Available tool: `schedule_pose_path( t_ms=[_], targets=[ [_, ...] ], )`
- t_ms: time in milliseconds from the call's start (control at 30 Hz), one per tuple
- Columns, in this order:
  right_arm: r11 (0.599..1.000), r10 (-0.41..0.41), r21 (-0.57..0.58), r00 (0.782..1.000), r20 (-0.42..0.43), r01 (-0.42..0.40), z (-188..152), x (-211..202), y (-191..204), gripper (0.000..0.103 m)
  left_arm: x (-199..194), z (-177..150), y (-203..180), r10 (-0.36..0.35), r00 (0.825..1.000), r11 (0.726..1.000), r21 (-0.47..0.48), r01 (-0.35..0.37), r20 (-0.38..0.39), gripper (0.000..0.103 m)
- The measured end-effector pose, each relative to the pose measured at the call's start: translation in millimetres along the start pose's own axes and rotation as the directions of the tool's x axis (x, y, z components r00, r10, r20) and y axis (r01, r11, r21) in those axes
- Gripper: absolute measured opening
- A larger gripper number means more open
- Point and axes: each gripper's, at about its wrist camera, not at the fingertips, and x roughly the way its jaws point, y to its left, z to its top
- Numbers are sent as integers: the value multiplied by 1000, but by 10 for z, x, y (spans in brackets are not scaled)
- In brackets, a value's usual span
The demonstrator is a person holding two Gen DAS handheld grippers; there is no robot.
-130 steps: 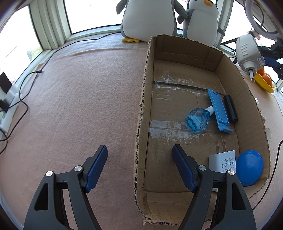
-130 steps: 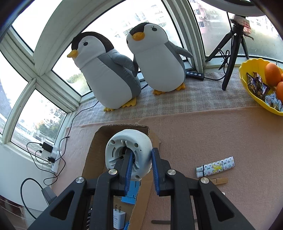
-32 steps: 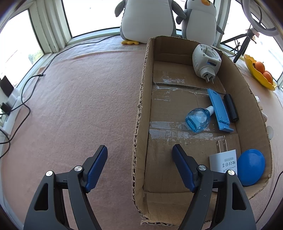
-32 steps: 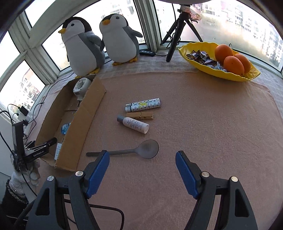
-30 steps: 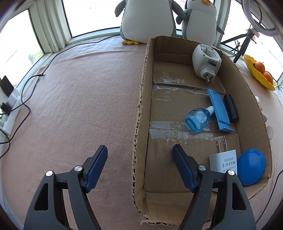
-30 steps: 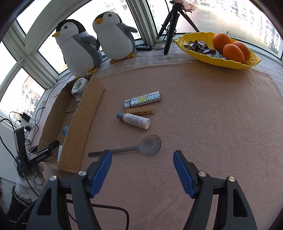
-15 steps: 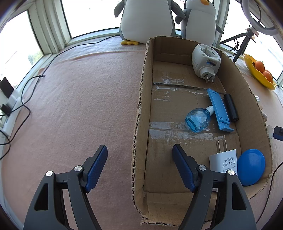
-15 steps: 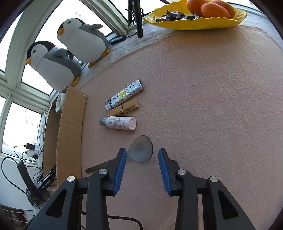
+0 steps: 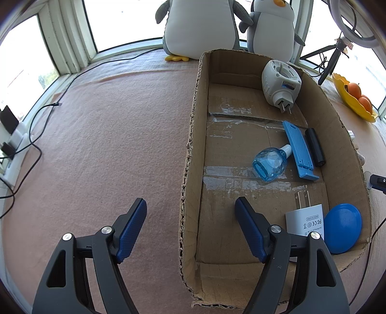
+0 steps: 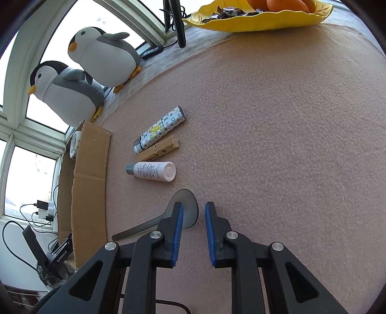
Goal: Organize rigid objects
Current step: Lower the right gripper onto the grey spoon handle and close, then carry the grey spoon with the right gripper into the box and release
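Note:
A cardboard box (image 9: 193,135) holds a white plug-in device (image 9: 281,83), a blue bottle (image 9: 270,163), a blue clip (image 9: 299,149), a black cylinder (image 9: 314,149), a white charger (image 9: 305,218) and a blue disc (image 9: 342,230). My left gripper (image 9: 190,217) is open and empty, straddling the box's near left wall. My right gripper (image 10: 193,212) is partly open, low over the bowl of a grey spoon (image 10: 187,210) on the cloth. Beyond it lie a white bottle (image 10: 153,171), a wooden clothespin (image 10: 158,151) and a patterned lighter (image 10: 160,129). The box (image 10: 90,169) stands to the left.
Two plush penguins (image 9: 205,24) stand behind the box. A yellow fruit bowl (image 10: 255,17) sits at the far edge, next to a black tripod leg (image 10: 179,21). Cables and a power strip (image 9: 12,145) lie along the left window sill.
My right gripper let go of the white plug-in device in the box, moved out over the cloth, came down to the spoon and narrowed its jaws. The left gripper has not moved.

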Motion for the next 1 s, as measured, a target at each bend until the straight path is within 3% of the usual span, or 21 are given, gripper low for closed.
schedule_pose_path(
  t_ms=[167, 567, 1000],
  targets=[
    [1000, -15, -18, 1000, 3, 15, 5, 15, 11, 3, 0, 1, -3, 0, 1000, 1000, 0, 0, 0, 77],
    [996, -38, -74, 997, 60, 42, -1, -135, 107, 2, 0, 2, -5, 1, 1000, 1000, 0, -1, 0, 77],
    [991, -7, -127, 981, 192, 32, 108, -670, 381, 2, 2, 3, -2, 1, 1000, 1000, 0, -1, 0, 77]
  ],
)
